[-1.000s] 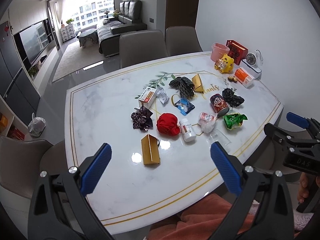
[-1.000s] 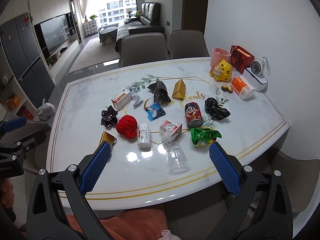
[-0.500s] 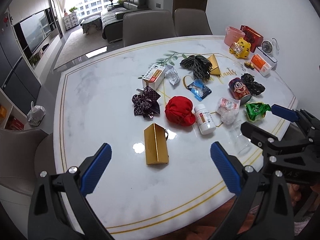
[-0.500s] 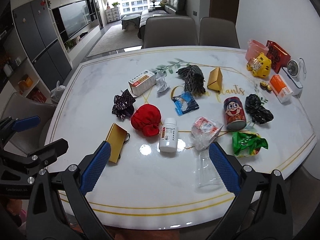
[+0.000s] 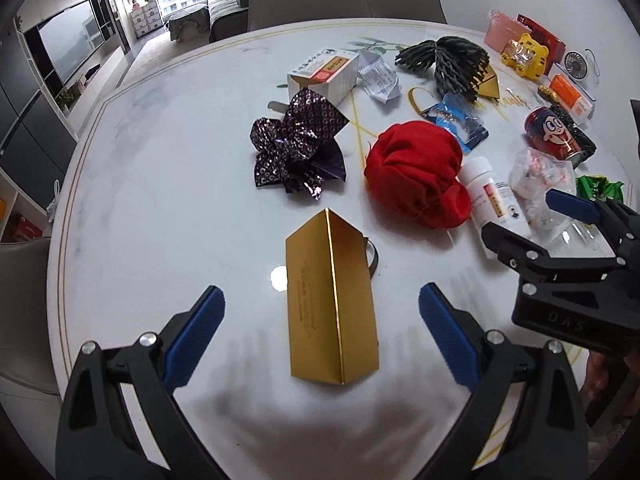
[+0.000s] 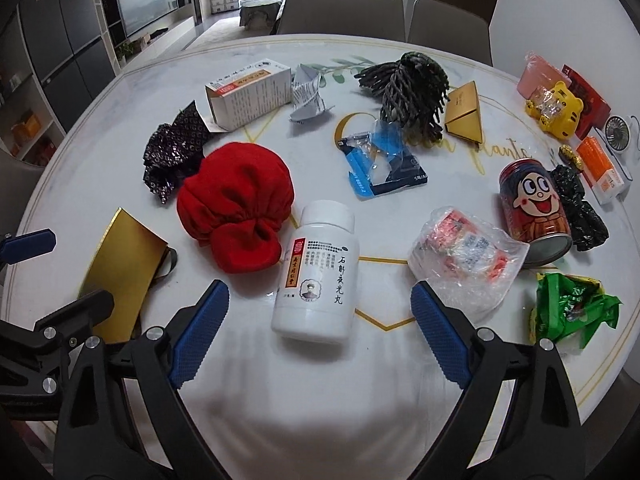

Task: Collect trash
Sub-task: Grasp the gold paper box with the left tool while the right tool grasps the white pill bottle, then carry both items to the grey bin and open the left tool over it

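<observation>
Trash lies scattered on a white marble table. My left gripper is open, low over a long gold box that lies between its blue pads without touching them. My right gripper is open with its jaws closing, and a white pill bottle lies on its side between the fingers, untouched. Beside the bottle sit a red cloth pouch and a clear bag of wrappers. Each gripper shows at the edge of the other's view: the right gripper and the left gripper.
Farther back lie a purple foil wrapper, white medicine box, blue blister pack, red can, green wrapper, black bag and shredded paper. A yellow tiger toy stands far right. Chairs line the far edge.
Both grippers have dropped close to the table, the left over the gold box and the right over the white bottle. The right pads stand slightly closer together.
</observation>
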`<state>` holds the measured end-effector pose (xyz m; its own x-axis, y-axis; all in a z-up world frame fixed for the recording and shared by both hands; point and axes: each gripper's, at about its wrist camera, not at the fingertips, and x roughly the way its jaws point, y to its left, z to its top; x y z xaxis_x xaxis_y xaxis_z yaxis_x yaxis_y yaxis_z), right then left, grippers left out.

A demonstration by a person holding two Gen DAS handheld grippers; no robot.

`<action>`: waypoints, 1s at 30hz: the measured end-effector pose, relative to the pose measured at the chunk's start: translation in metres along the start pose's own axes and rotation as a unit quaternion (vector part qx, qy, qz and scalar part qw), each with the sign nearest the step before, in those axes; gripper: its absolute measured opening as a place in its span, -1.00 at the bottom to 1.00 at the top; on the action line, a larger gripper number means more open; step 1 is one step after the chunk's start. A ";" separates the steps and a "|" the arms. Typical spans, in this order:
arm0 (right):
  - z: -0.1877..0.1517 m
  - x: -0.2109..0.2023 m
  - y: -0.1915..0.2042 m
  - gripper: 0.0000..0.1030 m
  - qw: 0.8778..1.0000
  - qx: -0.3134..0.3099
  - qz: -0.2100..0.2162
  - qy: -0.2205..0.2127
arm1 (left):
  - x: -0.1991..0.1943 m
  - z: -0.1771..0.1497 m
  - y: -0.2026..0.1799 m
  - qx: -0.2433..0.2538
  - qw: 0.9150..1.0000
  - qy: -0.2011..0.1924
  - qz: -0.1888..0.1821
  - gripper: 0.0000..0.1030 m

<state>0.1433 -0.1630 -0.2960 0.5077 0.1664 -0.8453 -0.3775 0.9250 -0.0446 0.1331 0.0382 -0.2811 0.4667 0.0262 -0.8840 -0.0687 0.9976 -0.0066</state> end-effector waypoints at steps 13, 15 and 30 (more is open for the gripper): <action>-0.011 0.023 0.001 -0.15 1.000 -0.028 0.006 0.014 | 0.034 -0.013 -0.004 -0.002 1.000 0.017 0.012 0.10; -0.012 0.017 0.001 -0.15 1.000 -0.028 0.010 0.010 | 0.028 -0.012 -0.005 0.000 1.000 0.013 0.014 0.10; -0.006 -0.072 0.013 -0.15 0.999 -0.038 0.018 0.001 | -0.053 0.005 0.002 -0.013 0.999 -0.033 0.016 0.10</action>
<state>0.0969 -0.1647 -0.2395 0.4917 0.1982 -0.8479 -0.4532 0.8897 -0.0549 0.1127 0.0393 -0.2318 0.5211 0.0623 -0.8512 -0.1073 0.9942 0.0071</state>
